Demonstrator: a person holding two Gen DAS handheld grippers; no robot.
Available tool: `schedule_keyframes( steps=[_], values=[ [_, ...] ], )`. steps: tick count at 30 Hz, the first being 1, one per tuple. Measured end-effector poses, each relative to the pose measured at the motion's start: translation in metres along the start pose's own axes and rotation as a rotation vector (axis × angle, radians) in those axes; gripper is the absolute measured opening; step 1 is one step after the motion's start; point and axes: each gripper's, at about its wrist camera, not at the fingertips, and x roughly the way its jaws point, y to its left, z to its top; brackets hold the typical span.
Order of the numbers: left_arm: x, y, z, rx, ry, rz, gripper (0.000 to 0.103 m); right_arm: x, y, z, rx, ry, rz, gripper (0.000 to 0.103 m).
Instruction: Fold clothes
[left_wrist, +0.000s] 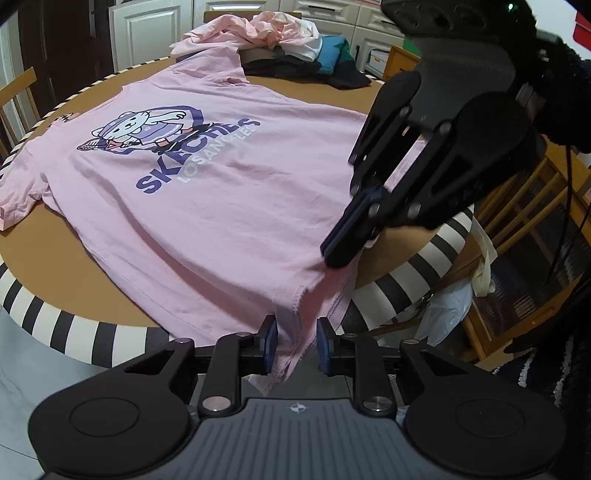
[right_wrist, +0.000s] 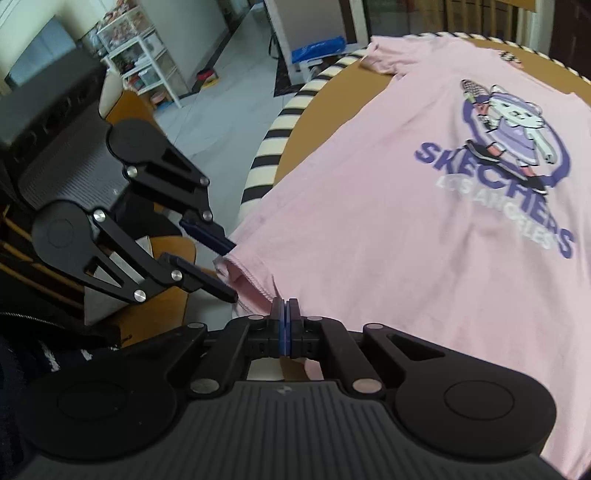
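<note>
Across the round worktop (left_wrist: 44, 236) with its striped rim, a pink T-shirt (left_wrist: 207, 206) lies flat, print up. Right hand-held gripper (right_wrist: 285, 314) is clamped tight on the hem's corner; left hand-held gripper (left_wrist: 295, 341) stands parted, its fingers straddling the hem edge nearby.

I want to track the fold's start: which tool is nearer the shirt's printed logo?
Right, slightly. The right tool is shut on the pink shirt's hem, nearer the logo; the left tool straddles the overhanging hem corner, open.
</note>
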Motion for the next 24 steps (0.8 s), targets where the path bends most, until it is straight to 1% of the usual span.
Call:
schedule_keyframes(
  steps=[6, 12, 15, 16, 17, 20, 22, 24],
  values=[
    [0.002, 0.003, 0.003, -0.028, -0.005, -0.029, 0.024, -0.022, -0.009, 0.0, 0.027, -0.031, -0.035, 0.001],
    [0.004, 0.005, 0.007, -0.044, 0.002, -0.052, 0.023, -0.027, -0.015, 0.003, 0.048, -0.043, -0.047, 0.001],
    [0.005, 0.006, 0.008, -0.052, 0.005, -0.064, 0.022, -0.024, -0.016, 0.004, 0.054, -0.041, -0.041, 0.001],
    [0.006, 0.007, 0.009, -0.053, 0.009, -0.064, 0.019, -0.024, -0.016, 0.004, 0.054, -0.038, -0.038, 0.001],
    [0.006, 0.007, 0.009, -0.049, 0.016, -0.056, 0.014, -0.023, -0.015, 0.003, 0.053, -0.036, -0.037, 0.001],
    [0.008, 0.006, 0.009, -0.033, 0.032, -0.012, 0.007, -0.023, -0.016, 0.003, 0.058, -0.037, -0.032, 0.001],
    [0.005, 0.004, 0.009, -0.042, 0.025, 0.025, 0.005, -0.024, -0.015, 0.003, 0.058, -0.039, -0.032, 0.002],
    [0.0, -0.001, 0.007, -0.068, 0.004, 0.091, 0.005, -0.025, -0.013, 0.003, 0.053, -0.041, -0.032, 0.002]
  ],
)
